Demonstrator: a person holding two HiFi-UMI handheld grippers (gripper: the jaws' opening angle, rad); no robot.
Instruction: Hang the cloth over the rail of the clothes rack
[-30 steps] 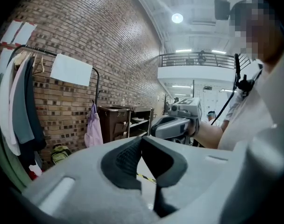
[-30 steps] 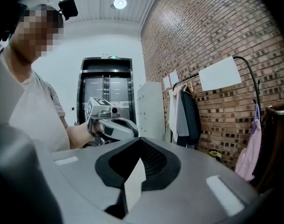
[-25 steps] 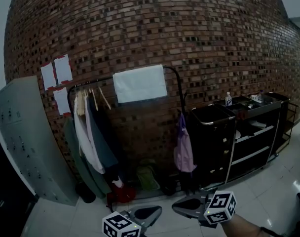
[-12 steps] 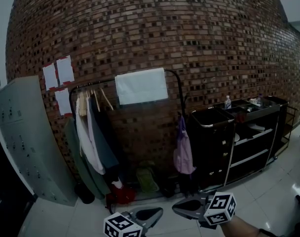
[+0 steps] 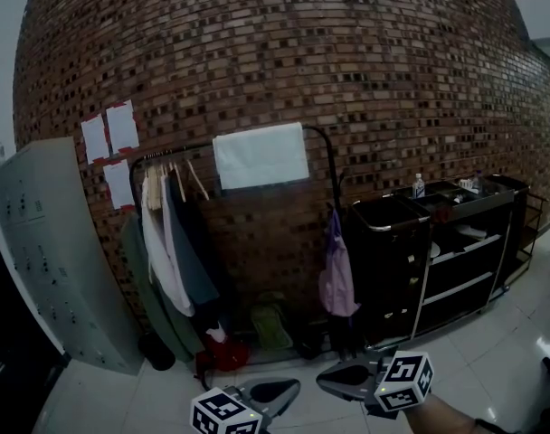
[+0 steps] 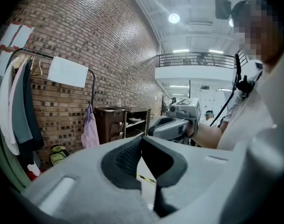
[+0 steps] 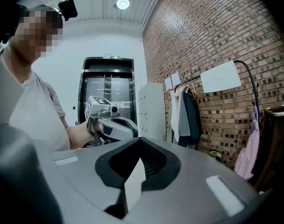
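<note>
A white cloth (image 5: 260, 155) hangs draped over the top rail of the black clothes rack (image 5: 331, 156) against the brick wall. It also shows in the left gripper view as the cloth (image 6: 67, 72) and in the right gripper view as the cloth (image 7: 221, 77). Both grippers are low in the head view, far from the rack and tip to tip. My left gripper (image 5: 291, 389) is shut and empty, its jaws (image 6: 141, 140) pressed together. My right gripper (image 5: 322, 381) is also shut with nothing in it (image 7: 141, 143).
Shirts and jackets on hangers (image 5: 166, 242) fill the rack's left half. A pink bag (image 5: 336, 277) hangs at its right post. A grey locker (image 5: 49, 251) stands at the left, a black service cart (image 5: 438, 242) at the right. Bags (image 5: 270, 325) lie on the floor under the rack.
The head view has drifted slightly, so the rack sits a touch lower and to the right. Both grippers stay shut in the same place, and the cloth stays on the rail.
</note>
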